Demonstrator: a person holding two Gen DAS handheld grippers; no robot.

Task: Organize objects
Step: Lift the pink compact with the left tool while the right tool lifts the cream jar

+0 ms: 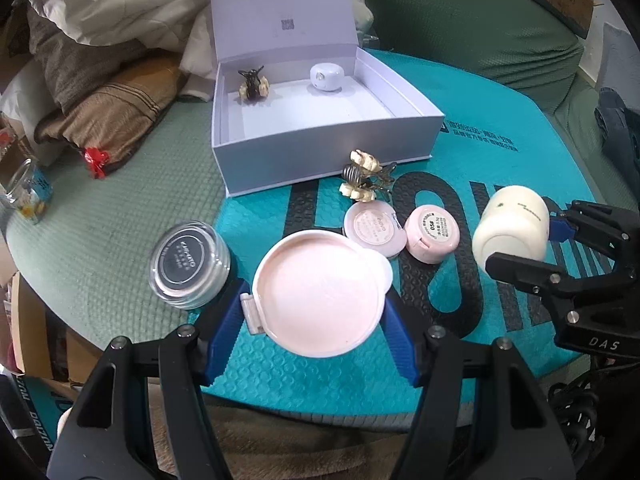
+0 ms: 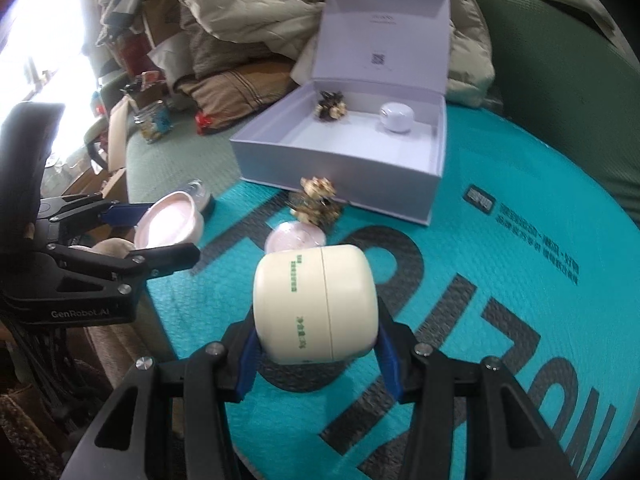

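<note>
My left gripper [image 1: 316, 300] is shut on a large round pink compact [image 1: 320, 294], held above the teal mat [image 1: 320, 380]. My right gripper [image 2: 316, 320] is shut on a cream jar [image 2: 316, 304] lying sideways between its blue pads; that jar [image 1: 512, 226] also shows at the right of the left wrist view. Beyond stands an open white box [image 1: 320, 148] holding a dark hair claw [image 1: 253, 84] and a small white case [image 1: 327, 75]. Before the box lie a flowered hair claw [image 1: 364, 176], a pink compact [image 1: 374, 230] and a small pink jar [image 1: 432, 232]. A clear jar [image 1: 190, 266] sits left.
Piled bedding and cushions [image 1: 100, 40] lie behind the box on the green sofa [image 1: 480, 20]. A glass jar [image 1: 26, 192] stands at the far left. The mat's right half [image 2: 520, 240] carries only printed lettering.
</note>
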